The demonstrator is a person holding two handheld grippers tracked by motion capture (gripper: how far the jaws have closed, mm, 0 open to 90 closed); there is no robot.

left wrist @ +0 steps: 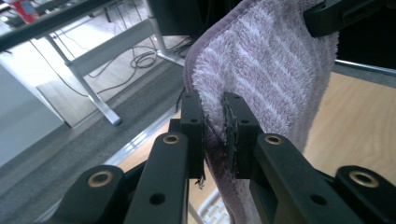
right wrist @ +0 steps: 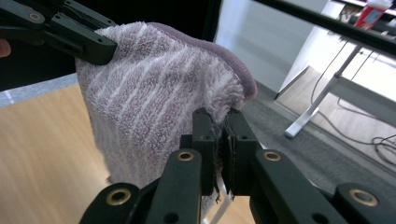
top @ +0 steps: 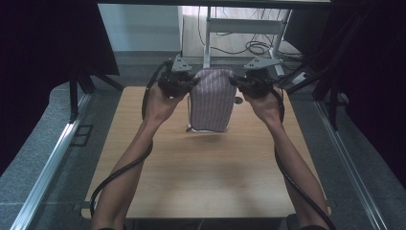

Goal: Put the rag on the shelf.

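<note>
Hanging above the far half of the table (top: 201,187), the towel (top: 211,98) dangled doubled from its top corners, its lower edge just off the wood. The left gripper (top: 191,81) and right gripper (top: 234,80) each pinched a corner, jaws closed on the pile. Lowering both evenly, I judged, would lay it flat and unwrinkled.

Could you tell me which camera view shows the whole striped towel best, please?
The high view: the towel hangs full length between the left claw and right claw, its bottom edge at the table. Each gripper view shows just an upper corner pinched.
</note>
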